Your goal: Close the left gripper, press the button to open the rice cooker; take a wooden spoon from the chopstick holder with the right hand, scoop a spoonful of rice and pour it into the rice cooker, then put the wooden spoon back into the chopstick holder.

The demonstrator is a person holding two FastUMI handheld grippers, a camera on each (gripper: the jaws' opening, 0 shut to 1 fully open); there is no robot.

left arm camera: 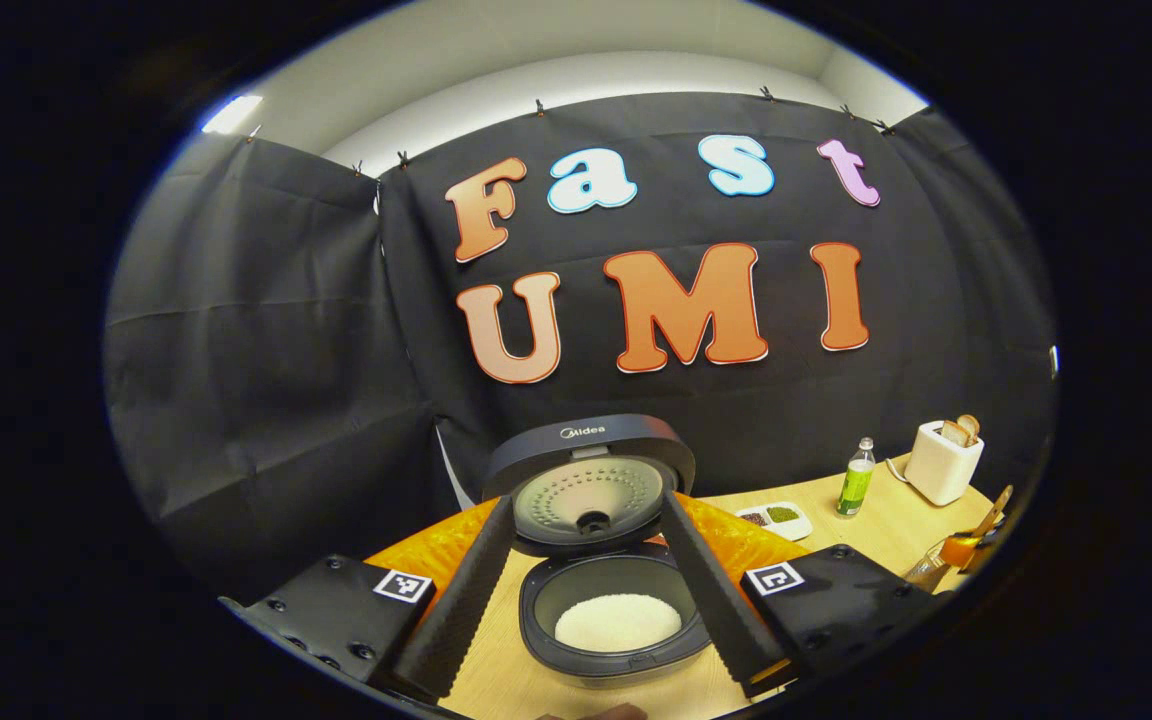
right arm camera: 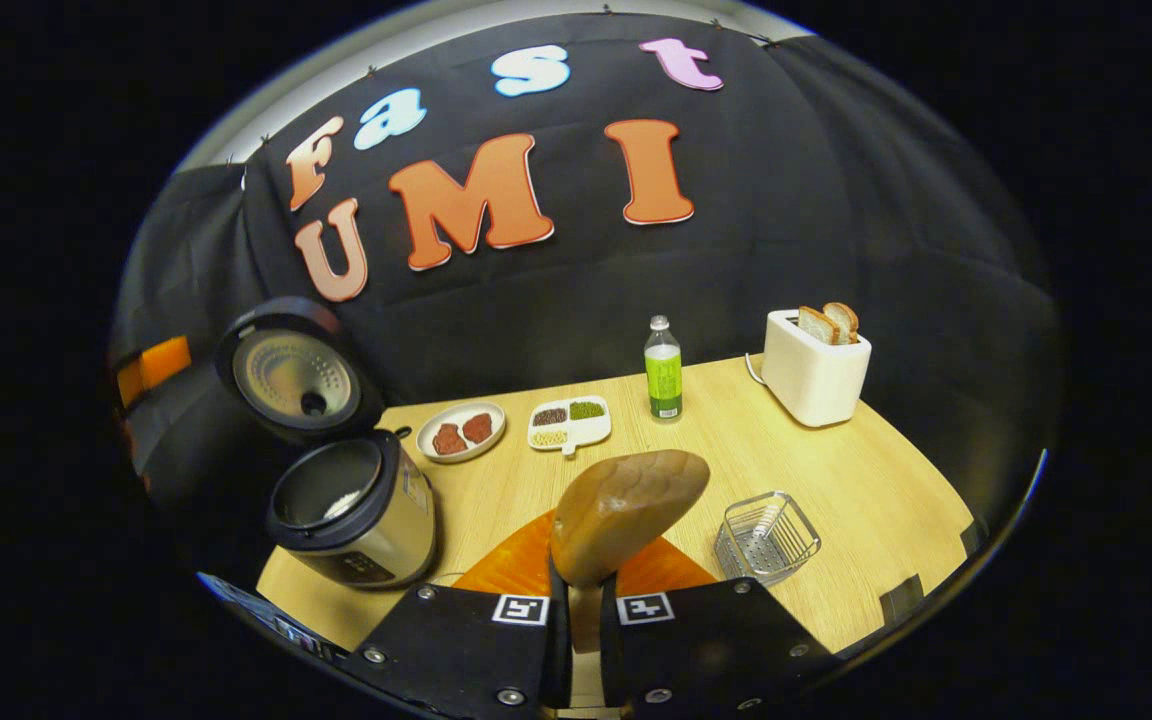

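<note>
On rice cooker lid "Midea", right gripper clamping wooden spoon

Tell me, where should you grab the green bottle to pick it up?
Grip the green bottle around its straight middle, coming in level from the front. It stands upright with open table around it, and its cap end looks narrower, so probably less steady.

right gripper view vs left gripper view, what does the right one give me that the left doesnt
Right gripper view: the wooden spoon clamped between its own fingers, a metal basket, a plate of two reddish pieces.
Left gripper view: the rice seen straight down inside the pot, framed by the open left gripper.
Both: the open rice cooker, the toaster, the green bottle, the divided dish.
</note>
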